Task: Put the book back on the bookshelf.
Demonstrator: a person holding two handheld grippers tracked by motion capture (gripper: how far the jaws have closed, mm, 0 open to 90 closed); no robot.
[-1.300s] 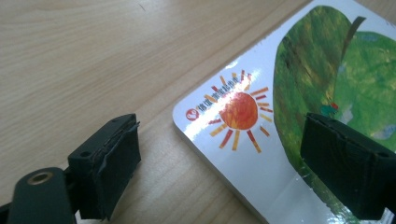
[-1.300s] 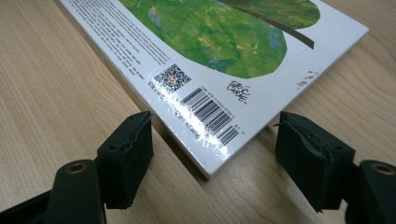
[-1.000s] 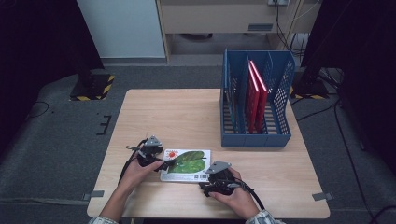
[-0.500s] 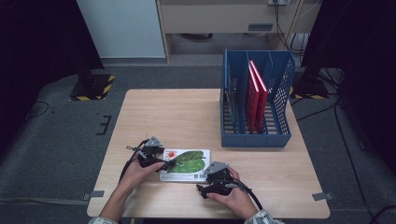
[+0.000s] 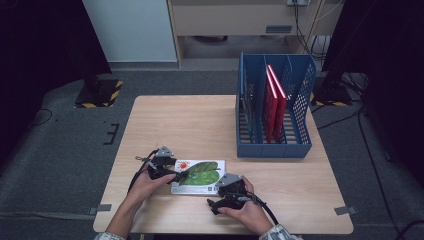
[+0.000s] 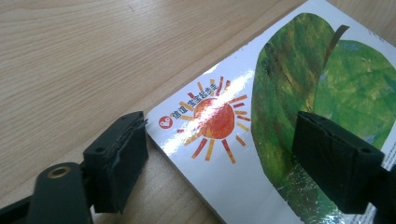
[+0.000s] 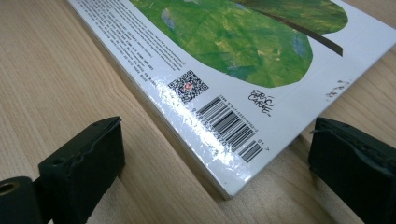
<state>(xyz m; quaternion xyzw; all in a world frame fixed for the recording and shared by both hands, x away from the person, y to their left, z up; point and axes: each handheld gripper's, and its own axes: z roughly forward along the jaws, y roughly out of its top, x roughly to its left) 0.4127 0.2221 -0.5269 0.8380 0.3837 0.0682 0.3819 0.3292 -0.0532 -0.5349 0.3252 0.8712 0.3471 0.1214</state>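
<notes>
A picture book (image 5: 199, 172) with a white cover, green leaves and an orange sun lies flat near the table's front edge. My left gripper (image 5: 176, 173) is at its left end. In the left gripper view the jaws of the left gripper (image 6: 224, 161) straddle the book's sun corner (image 6: 210, 116), one beside the edge and one over the leaf; they have just been closing and still stand apart. My right gripper (image 5: 220, 196) is at the book's near right corner. Its jaws (image 7: 215, 175) have just been opening and stand wide on either side of the barcode corner (image 7: 233, 135).
A blue mesh file rack (image 5: 274, 146) stands at the table's right rear with red books (image 5: 274, 97) upright in it. Bare wood lies behind the book and to the left. The table's front edge is just under both hands.
The right gripper has slipped a little left and toward the front edge. The left hand and the book have stayed where they were.
</notes>
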